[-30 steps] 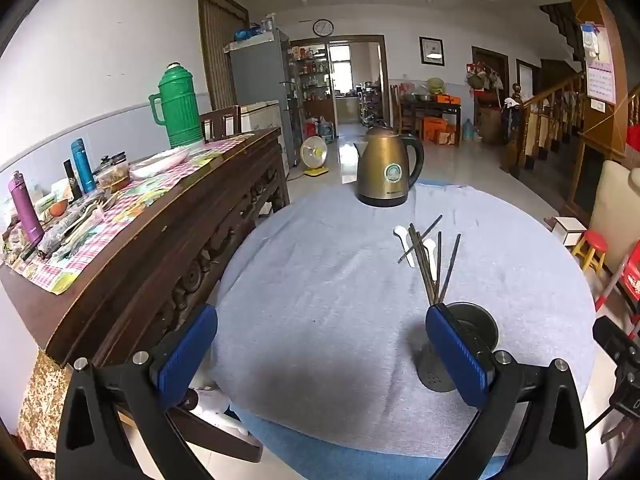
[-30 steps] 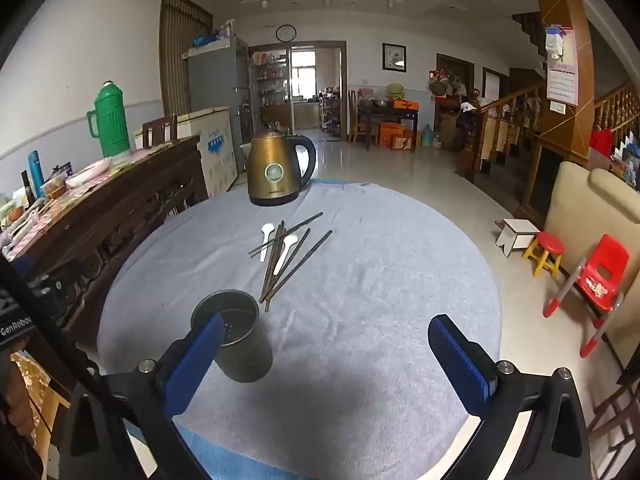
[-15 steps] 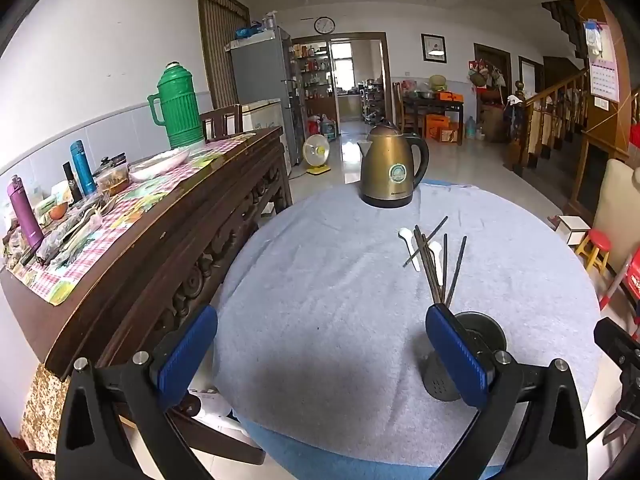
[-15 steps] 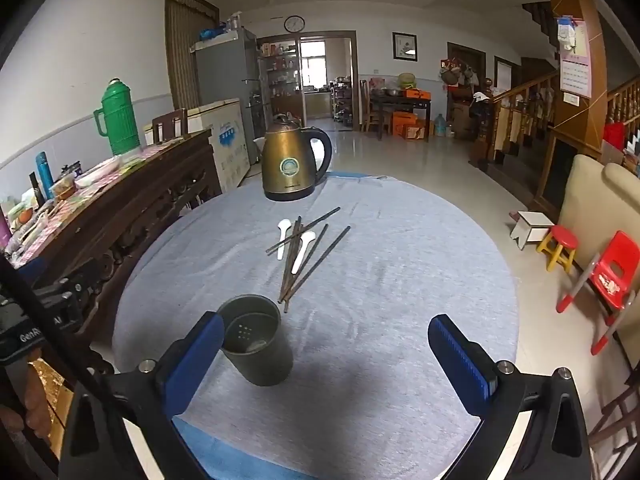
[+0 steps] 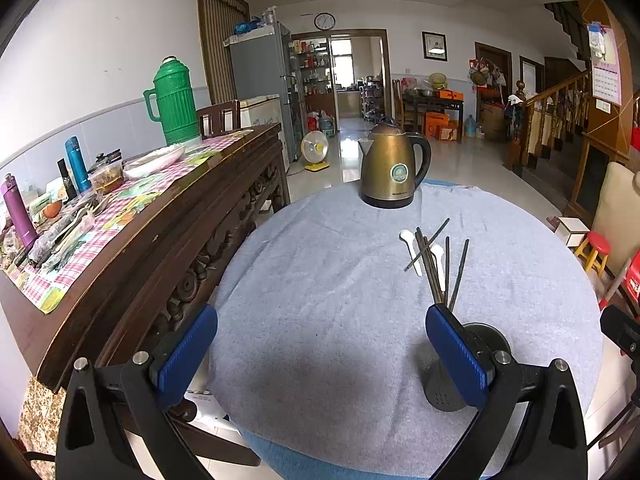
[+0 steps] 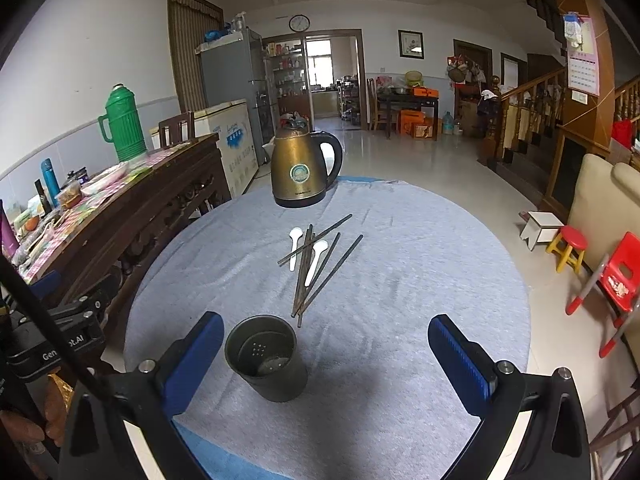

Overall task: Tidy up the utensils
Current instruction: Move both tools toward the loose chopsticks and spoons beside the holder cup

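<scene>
Several dark chopsticks (image 6: 316,268) and two white spoons (image 6: 315,261) lie in a loose pile on the round table's grey cloth (image 6: 400,280). A dark metal holder cup (image 6: 266,358) stands upright and empty just in front of them. The pile (image 5: 434,268) and the cup (image 5: 486,338) also show in the left wrist view, the cup partly hidden behind my right finger. My left gripper (image 5: 320,352) is open and empty over the near left of the table. My right gripper (image 6: 326,360) is open and empty, the cup just inside its left finger.
A brass electric kettle (image 6: 302,170) stands at the table's far side. A dark wooden sideboard (image 5: 160,232) crowded with a green thermos (image 5: 174,102), bottles and dishes runs along the left. Small red stools and a chair (image 6: 616,280) stand on the floor to the right.
Both grippers have moved forward toward the table; the cup, utensils and kettle look nearer. The right gripper has come close to the cup. Nothing on the table has moved.
</scene>
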### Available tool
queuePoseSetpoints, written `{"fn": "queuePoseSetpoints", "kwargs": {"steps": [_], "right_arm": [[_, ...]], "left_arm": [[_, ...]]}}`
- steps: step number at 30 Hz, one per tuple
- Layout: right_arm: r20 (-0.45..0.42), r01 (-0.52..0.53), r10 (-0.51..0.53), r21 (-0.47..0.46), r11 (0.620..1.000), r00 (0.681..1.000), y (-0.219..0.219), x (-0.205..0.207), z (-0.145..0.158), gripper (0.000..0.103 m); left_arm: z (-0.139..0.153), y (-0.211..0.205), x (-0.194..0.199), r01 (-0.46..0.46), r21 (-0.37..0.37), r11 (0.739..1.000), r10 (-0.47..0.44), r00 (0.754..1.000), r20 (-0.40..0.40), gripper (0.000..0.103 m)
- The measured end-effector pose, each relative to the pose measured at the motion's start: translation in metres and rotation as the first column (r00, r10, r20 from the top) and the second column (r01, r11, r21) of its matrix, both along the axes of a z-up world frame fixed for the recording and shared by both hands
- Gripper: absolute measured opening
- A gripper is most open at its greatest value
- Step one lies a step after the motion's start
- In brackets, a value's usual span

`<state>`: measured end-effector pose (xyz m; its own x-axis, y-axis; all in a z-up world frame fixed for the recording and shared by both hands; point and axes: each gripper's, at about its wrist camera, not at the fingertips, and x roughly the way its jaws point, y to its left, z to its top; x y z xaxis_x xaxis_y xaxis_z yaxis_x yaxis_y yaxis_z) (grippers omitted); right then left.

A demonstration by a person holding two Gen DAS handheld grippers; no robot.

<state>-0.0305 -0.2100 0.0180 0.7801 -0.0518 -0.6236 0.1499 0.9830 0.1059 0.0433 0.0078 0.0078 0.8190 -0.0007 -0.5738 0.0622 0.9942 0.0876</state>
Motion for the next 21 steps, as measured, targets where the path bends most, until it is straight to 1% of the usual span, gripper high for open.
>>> {"fn": "queuePoseSetpoints", "kwargs": {"steps": [5,7,12,21], "right_arm": [[0.006,-0.005,0.005,0.001,1.0,1.0,-0.001,0.003,0.003,0.103],[0.008,-0.005,0.005,0.001,1.0,1.0,-0.001,0.006,0.005,0.103],[0.001,-0.007,0.007,0.017,1.0,1.0,-0.002,0.012,0.007,0.103],[-0.005,-0.01,0.01,0.017,1.0,1.0,0.001,0.016,0.006,0.103]], "left_arm": [[0.0,0.002,0.005,-0.002,-0.001,1.0,0.002,1.0,-0.001,0.103],[0.001,0.003,0.001,-0.001,-0.003,1.0,0.001,1.0,-0.001,0.103],[0.001,0.005,0.005,-0.002,-0.006,1.0,0.002,1.0,-0.005,0.103],[0.002,0.009,0.014,-0.002,-0.009,1.0,0.002,1.0,-0.011,0.103]]}}
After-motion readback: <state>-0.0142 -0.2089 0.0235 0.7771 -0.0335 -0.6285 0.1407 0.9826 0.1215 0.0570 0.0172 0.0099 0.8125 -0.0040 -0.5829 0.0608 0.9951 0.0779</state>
